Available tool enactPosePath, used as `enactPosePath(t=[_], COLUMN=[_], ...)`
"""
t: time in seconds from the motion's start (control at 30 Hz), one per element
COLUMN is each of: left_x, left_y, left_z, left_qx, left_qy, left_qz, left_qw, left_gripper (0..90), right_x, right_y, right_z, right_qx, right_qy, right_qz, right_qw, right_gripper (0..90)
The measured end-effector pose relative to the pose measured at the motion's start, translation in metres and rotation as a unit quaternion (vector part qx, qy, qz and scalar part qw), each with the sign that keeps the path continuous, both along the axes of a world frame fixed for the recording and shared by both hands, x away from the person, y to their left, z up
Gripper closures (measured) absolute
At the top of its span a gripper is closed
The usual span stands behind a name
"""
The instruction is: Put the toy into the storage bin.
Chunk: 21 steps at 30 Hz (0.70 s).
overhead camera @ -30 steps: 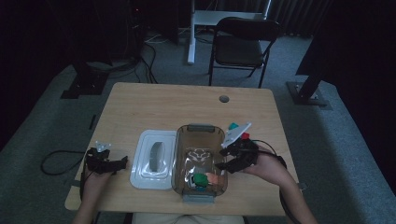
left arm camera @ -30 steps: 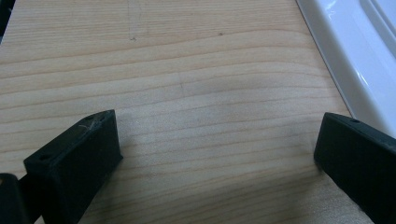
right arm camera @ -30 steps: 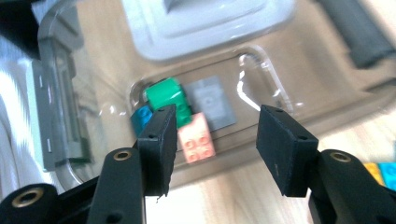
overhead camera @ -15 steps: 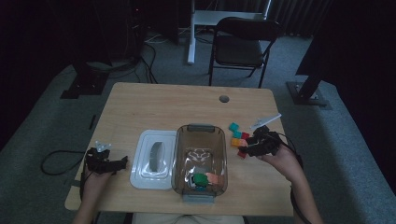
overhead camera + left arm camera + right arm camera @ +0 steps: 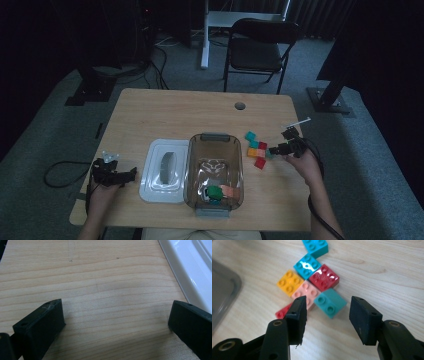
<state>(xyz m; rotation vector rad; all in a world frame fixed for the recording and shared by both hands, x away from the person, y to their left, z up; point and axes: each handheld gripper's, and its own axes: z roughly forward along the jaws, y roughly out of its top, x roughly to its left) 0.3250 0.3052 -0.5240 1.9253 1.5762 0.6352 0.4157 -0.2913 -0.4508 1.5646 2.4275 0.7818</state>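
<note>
Right gripper [image 5: 325, 312], jaws spread and empty, lines up on a teal brick [image 5: 330, 302] in the cluster beside the clear bin [image 5: 215, 172]; closing on it likely comes next. Left gripper [image 5: 116, 322] rests open on the table [image 5: 100, 277].

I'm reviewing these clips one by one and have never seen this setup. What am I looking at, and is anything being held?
A person sits at a wooden table holding hand-worked tongs in each hand. One picture comes from a camera above the table; the other two come from cameras riding on each pair of tongs, looking along the black jaws. The left tongs rest open over bare wood beside a white lid. The right tongs are open and empty, pointed at a cluster of toy bricks, nearest the green brick. A clear bin in the middle already holds a few bricks. Nothing is held.
</note>
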Motion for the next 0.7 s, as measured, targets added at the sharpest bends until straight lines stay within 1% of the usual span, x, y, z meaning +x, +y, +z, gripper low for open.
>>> enactPosePath(t=[0.1,0.13,0.2,0.23,0.33,0.4,0.5,0.6,0.7], left_x=[0.000,0.000,0.000,0.000,0.000,0.000,0.000,0.000,0.000], left_y=[0.000,0.000,0.000,0.000,0.000,0.000,0.000,0.000,0.000], left_z=[0.000,0.000,0.000,0.000,0.000,0.000,0.000,0.000,0.000], left_qx=[0.000,0.000,0.000,0.000,0.000,0.000,0.000,0.000,0.000], left_qy=[0.000,0.000,0.000,0.000,0.000,0.000,0.000,0.000,0.000], left_qz=[0.000,0.000,0.000,0.000,0.000,0.000,0.000,0.000,0.000], left_qw=[1.0000,1.0000,1.0000,1.0000,1.0000,1.0000,1.0000,1.0000,1.0000], left_gripper=[0.9,0.9,0.9,0.9,0.9,0.9,0.9,0.9,0.9], right_x=[0.004,0.007,0.008,0.011,0.015,0.016,0.016,0.014,0.013], right_y=[0.004,0.009,0.011,0.015,0.019,0.018,0.012,0.007,0.003], right_z=[-0.004,-0.008,-0.010,-0.015,-0.023,-0.027,-0.029,-0.028,-0.028], right_qx=[-0.001,-0.006,-0.008,-0.018,-0.036,-0.043,-0.032,-0.036,-0.037], right_qy=[0.005,0.009,0.010,0.012,0.020,0.025,0.028,0.029,0.031], right_qz=[-0.006,-0.009,-0.008,-0.013,-0.012,-0.013,-0.016,-0.016,-0.018], right_qw=[1.0000,0.9999,0.9999,0.9997,0.9991,0.9987,0.9990,0.9988,0.9987], right_gripper=[47.0,46.7,46.6,46.6,46.9,47.7,49.1,52.4,52.5])
